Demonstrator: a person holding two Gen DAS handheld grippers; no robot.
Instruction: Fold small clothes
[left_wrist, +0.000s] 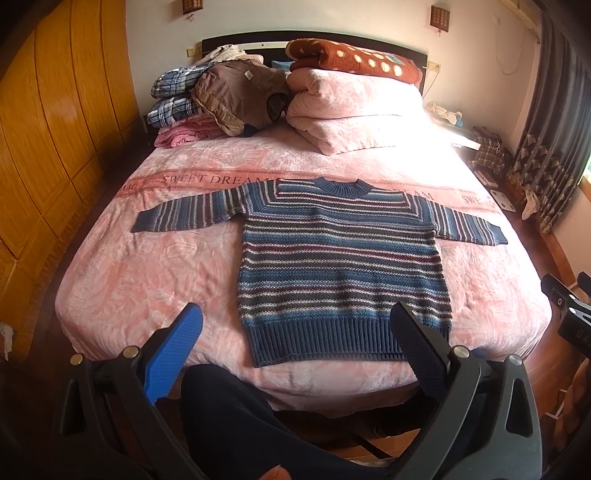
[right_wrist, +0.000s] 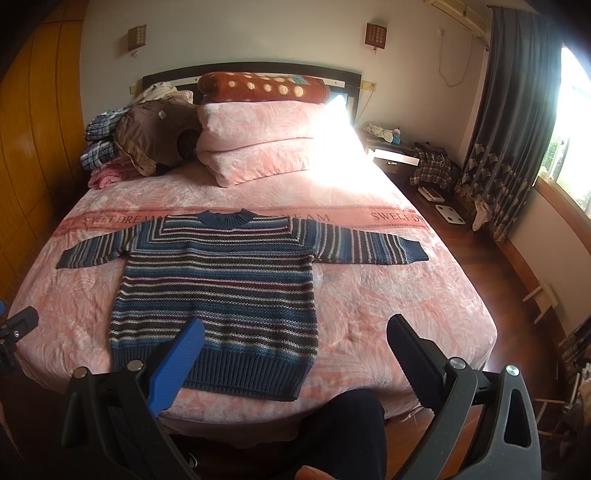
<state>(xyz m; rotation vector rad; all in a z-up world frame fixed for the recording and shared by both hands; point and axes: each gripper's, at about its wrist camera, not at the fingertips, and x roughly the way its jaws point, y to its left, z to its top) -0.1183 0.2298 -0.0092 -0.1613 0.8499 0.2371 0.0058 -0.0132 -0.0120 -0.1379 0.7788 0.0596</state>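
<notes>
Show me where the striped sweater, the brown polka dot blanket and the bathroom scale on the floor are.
striped sweater (left_wrist: 340, 258), left wrist view, middle of its chest.
brown polka dot blanket (right_wrist: 258, 88), right wrist view, its top face.
bathroom scale (right_wrist: 450, 213), right wrist view, centre of its white top.

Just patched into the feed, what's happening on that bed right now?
A person holds a two-finger tool in each hand at the foot of the bed. A striped sweater lies flat on the pink cover, face up, both sleeves spread out sideways, collar toward the pillows. The left tool and the right tool are both open and held back from the hem, touching nothing. No fold has been started yet.
</notes>
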